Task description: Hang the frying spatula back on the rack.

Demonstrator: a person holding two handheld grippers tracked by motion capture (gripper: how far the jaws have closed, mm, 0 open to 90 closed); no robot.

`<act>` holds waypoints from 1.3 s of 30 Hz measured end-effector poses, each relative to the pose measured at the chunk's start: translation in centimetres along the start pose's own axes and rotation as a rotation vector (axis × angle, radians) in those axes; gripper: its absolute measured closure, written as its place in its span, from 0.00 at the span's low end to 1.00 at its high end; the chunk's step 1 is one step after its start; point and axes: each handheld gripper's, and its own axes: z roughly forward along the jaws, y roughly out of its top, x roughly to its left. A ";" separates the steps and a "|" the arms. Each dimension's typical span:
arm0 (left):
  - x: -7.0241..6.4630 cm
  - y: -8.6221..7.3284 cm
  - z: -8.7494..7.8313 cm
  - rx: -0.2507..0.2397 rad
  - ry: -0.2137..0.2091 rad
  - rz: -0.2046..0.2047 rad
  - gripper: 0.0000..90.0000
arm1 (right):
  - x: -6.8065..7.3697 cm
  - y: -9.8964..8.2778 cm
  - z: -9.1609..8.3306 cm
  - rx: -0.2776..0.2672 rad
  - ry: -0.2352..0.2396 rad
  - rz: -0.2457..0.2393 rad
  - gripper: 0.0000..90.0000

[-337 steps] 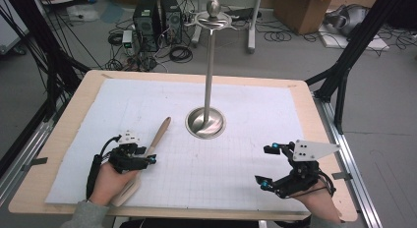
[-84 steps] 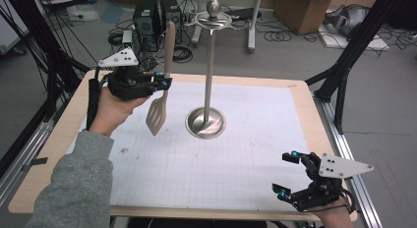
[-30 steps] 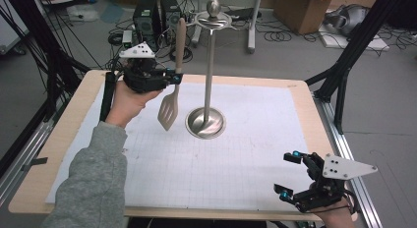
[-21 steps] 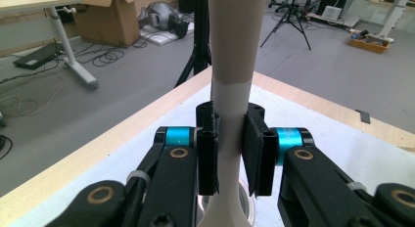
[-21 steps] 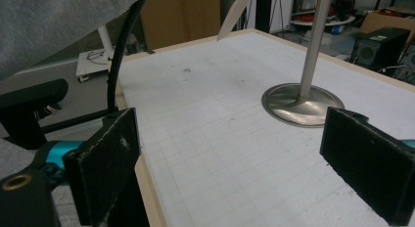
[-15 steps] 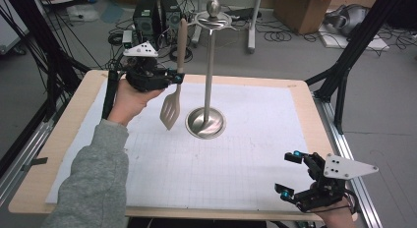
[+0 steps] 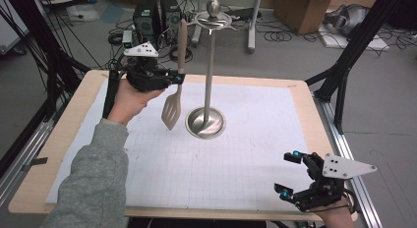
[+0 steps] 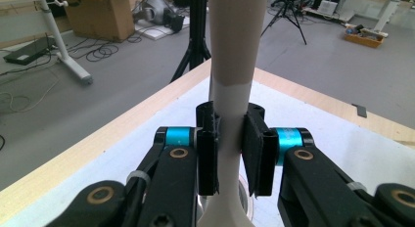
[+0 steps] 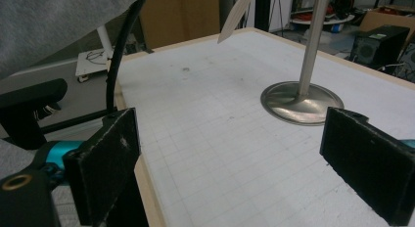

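A beige slotted spatula [image 7: 173,107] hangs upright above the table, handle up, with my left gripper [image 7: 178,78] shut on its shaft. In the left gripper view both pads [image 8: 256,153] press the pale spatula shaft [image 8: 230,104]. Just to its right stands a metal utensil stand [image 7: 210,56] with a round base [image 7: 205,123], a tall pole and a hook ring under a ball top. My right gripper [image 7: 290,175] rests at the table's front right corner, open, nothing between its jaws. In the right gripper view, past the wide-apart pads [image 9: 112,163], I see the stand base [image 9: 301,102].
A white gridded mat [image 7: 236,154] covers the wooden table [image 7: 64,154]. Computer cases, cables and cardboard boxes lie on the floor beyond the far edge. Black frame legs stand at both sides. A grey sleeve [image 7: 93,184] crosses the front left.
Eleven seconds ago the spatula lay on the mat with the left gripper beside it; now it is held up near the stand's top. Over the last second nothing has moved.
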 end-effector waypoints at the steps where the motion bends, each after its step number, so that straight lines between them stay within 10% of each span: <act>1: 0.0 0.0 0.1 -0.001 -0.001 -0.001 0.86 | 0.0 0.0 0.0 0.000 0.001 0.001 0.08; 39: -1.0 0.6 1.9 0.050 0.017 0.015 0.86 | 0.0 -0.1 0.1 0.006 0.002 -0.003 0.08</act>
